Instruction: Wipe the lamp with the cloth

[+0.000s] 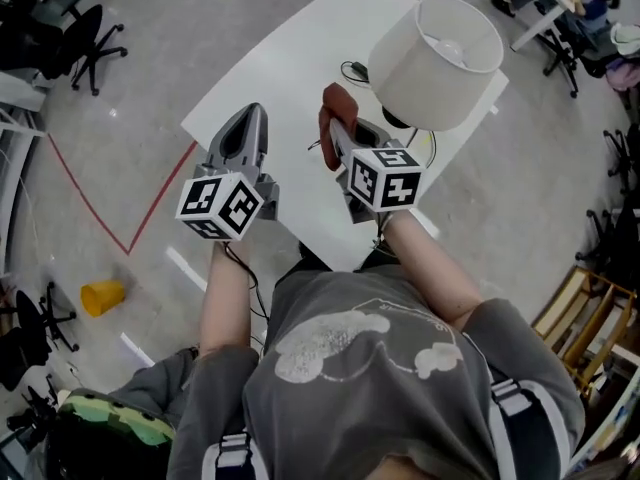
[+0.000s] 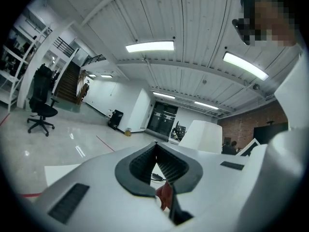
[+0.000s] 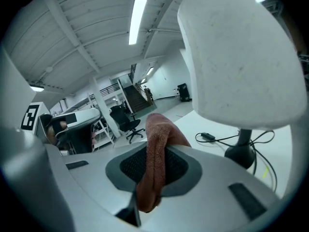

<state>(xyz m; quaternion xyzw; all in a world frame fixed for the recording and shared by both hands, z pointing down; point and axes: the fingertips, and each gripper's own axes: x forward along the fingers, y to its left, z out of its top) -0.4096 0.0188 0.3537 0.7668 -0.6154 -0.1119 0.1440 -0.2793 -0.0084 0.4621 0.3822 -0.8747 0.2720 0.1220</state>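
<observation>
A table lamp with a white drum shade stands on a dark base at the right end of the white table. My right gripper is shut on a reddish-brown cloth, held just left of the shade and below its rim. In the right gripper view the cloth is folded over the closed jaws, with the shade close above right. My left gripper hovers over the table's near edge, left of the right one. Its jaws are shut and hold nothing.
A black cable and plug lie on the table by the lamp base. Office chairs stand at far left, a yellow cone on the floor at left, and wooden frames at right. Red tape marks the floor.
</observation>
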